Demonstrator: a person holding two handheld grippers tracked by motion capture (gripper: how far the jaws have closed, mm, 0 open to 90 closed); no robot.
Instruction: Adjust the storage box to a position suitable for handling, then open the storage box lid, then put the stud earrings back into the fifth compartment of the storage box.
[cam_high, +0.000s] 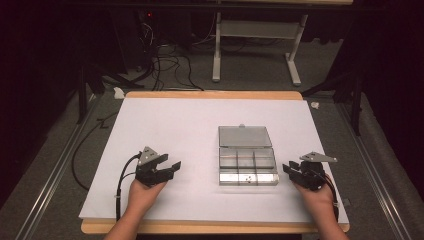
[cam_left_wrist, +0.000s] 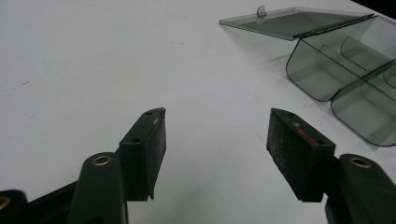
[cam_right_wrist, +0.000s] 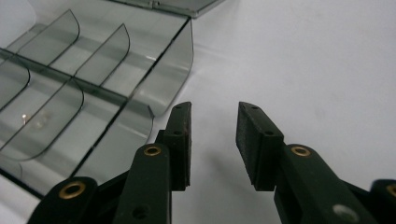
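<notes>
the clear compartment box (cam_high: 248, 162) sits open near the middle of the white table (cam_high: 165, 115), lid laid flat behind it. left gripper (cam_high: 169, 167) rests on the table well to the box's left, jaws spread wide, nothing between them. right gripper (cam_high: 290, 167) sits just beside the box's right end, jaws parted with a clear gap, holding nothing. a few tiny bits lie in one front compartment.

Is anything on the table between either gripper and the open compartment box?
Nothing visible. Bare white table lies between the left gripper and the box, and the right gripper sits beside the box's right wall, both with open jaws.
</notes>
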